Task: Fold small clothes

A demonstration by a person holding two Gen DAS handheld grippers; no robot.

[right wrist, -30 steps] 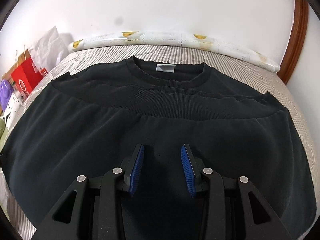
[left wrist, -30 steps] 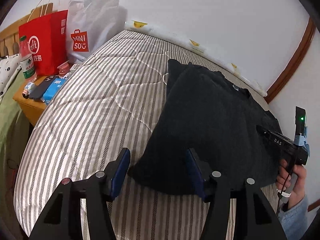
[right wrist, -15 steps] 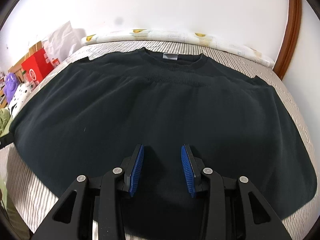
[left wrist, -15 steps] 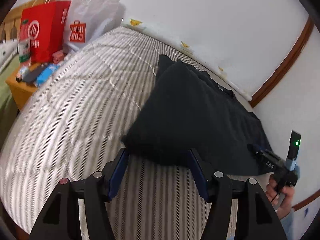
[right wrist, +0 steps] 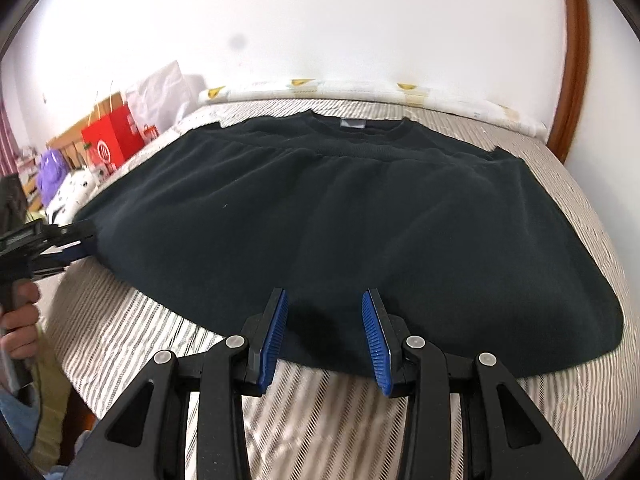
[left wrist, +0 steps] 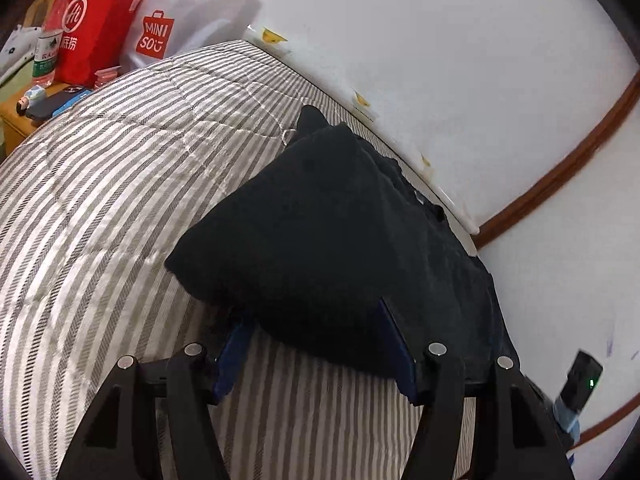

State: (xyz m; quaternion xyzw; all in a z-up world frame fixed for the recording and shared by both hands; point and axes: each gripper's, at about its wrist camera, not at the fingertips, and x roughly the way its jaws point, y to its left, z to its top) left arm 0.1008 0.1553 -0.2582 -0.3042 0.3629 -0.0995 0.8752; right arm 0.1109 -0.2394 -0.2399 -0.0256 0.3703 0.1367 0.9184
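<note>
Here's the black sweatshirt (right wrist: 340,216) spread flat on the striped mattress (left wrist: 100,184), collar and grey neck label (right wrist: 353,123) at the wall side, its hem already folded up as a ribbed band just below the collar. Its long axis runs side to side across the bed, so what lies nearest the grippers is one long folded edge.

The right gripper (right wrist: 325,334) sits at the middle of that near edge, blue pads well apart, with the fold lying right between them and dark cloth running forward from the fingertips. It grips nothing.

Over at the sweatshirt's left end, the left gripper (left wrist: 316,344) straddles the corner, fingers spread wide, cloth bulging up between them and draped over the left pad (left wrist: 236,344). The right wrist view shows it from the side (right wrist: 70,250), tips at the cloth's edge. Jaws not closed, as far as these views tell.

So both grippers are at the sweatshirt, left on the corner, right on mid-edge. My read: the coming move turns on that left corner, since the cloth extends away from it toward the right, and a fold would carry it across that way.

Containers: beyond the sweatshirt's left end stand a red paper bag (left wrist: 100,20) and a white Miniso bag (left wrist: 188,12), contents hidden. A water bottle (left wrist: 50,48) stands beside the red bag.
</note>
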